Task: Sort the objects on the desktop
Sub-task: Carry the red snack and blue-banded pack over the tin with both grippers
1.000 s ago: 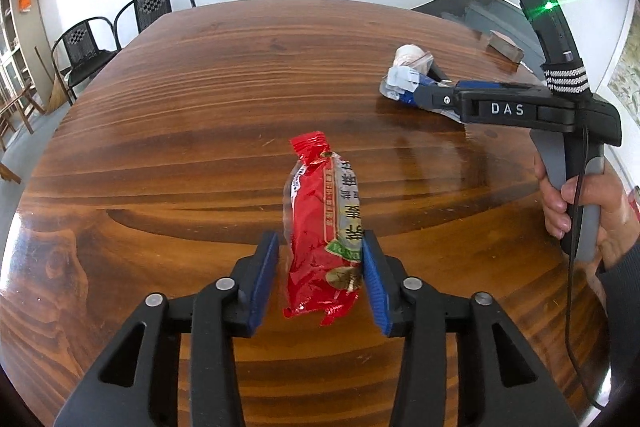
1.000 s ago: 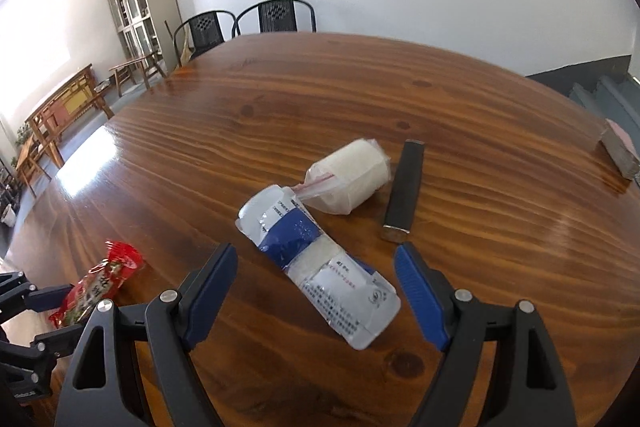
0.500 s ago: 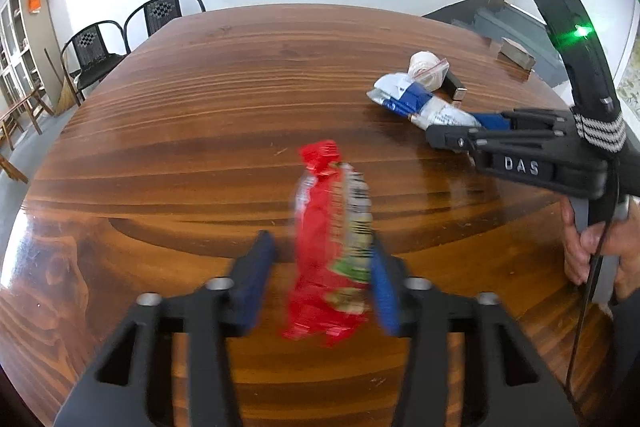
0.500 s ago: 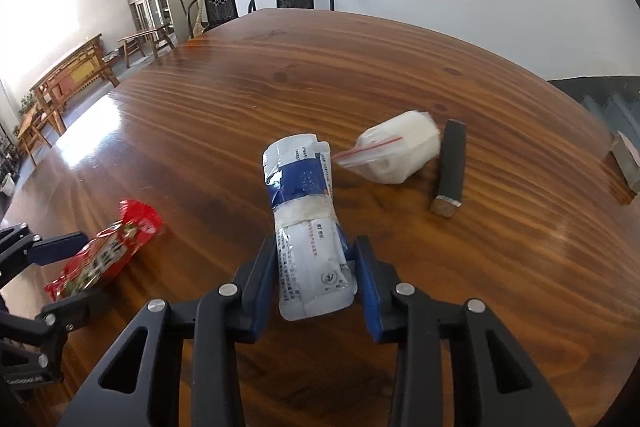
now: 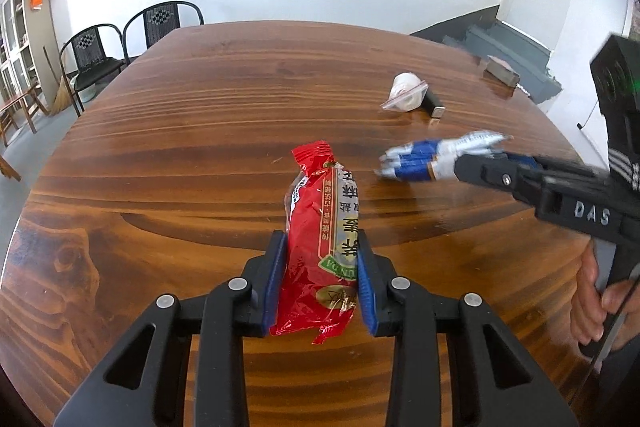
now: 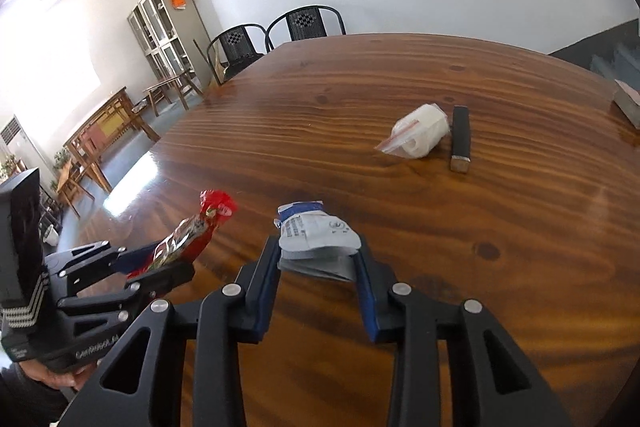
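Table: a large wooden table [image 5: 200, 131] with strong dark grain fills both wrist views; everything named below sits on it or is held above it.
Chairs: two black metal chairs [image 5: 132, 39] stand side by side at the table's far edge, against the white wall.
Left gripper: the left gripper [image 5: 322, 279] points down toward the tabletop; its jaws have just been closing and the blue pads now press both sides of the red snack packet, near its lower end.
Right gripper: the right gripper [image 6: 316, 267] has likewise just been closing its jaws, and the pads now squeeze the blue-and-white pouch so that it buckles between them; a person's hand [image 5: 592, 303] holds its handle.
Red snack packet: the red snack packet [image 5: 324, 251] stands lengthwise between the left pads, its crimped top pointing away from the camera; in the right wrist view it appears lifted clear of the wood.
Blue-and-white pouch: the blue-and-white pouch [image 6: 312, 231] sticks out ahead of the right fingertips, blurred in the left wrist view, just beside the red packet.
White roll in bag: a white roll in a clear zip bag [image 6: 420, 137] lies farther back on the table, well apart from both grippers.
Black bar: a slim black bar [image 6: 460, 139] lies just beside the bagged roll, on its right.
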A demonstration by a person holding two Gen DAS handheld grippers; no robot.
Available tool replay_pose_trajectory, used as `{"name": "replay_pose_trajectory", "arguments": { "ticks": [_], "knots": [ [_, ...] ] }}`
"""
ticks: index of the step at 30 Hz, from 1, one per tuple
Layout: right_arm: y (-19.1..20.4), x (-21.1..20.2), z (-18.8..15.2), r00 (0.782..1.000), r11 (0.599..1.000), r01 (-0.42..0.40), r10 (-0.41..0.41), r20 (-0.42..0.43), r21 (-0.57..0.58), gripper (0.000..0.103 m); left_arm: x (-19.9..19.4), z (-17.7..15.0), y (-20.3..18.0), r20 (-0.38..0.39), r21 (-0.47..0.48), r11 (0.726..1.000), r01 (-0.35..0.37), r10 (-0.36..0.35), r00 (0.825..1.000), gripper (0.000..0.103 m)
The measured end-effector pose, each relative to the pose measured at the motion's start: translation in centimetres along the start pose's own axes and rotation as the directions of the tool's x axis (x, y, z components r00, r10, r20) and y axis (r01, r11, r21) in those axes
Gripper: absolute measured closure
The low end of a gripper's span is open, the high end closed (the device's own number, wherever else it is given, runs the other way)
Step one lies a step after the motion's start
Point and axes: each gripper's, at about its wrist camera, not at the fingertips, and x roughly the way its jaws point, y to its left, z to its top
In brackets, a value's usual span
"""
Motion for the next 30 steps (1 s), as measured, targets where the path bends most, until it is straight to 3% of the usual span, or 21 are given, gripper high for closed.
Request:
{"name": "replay_pose_trajectory", "arguments": {
  "ticks": [19,25,30],
  "knots": [
    [-1.6,-10.9,-5.3,0.979,0.985,0.039,-0.072,0.192,0.170,0.066,-3.8,-0.6,-5.0,0.067,0.113,0.990,0.082,-0.090,0.994,0.068],
    [-3.0,-15.9,-7.5,0.953,0.966,0.088,-0.152,0.263,0.242,0.066,-3.9,-0.5,-8.1,0.060,0.173,0.978,0.120,-0.132,0.989,0.068],
    [-4.3,-20.6,-9.8,0.915,0.937,0.157,-0.257,0.311,0.312,0.066,-4.6,-0.6,-10.5,0.058,0.211,0.966,0.151,-0.167,0.984,0.068]
  ]
}}
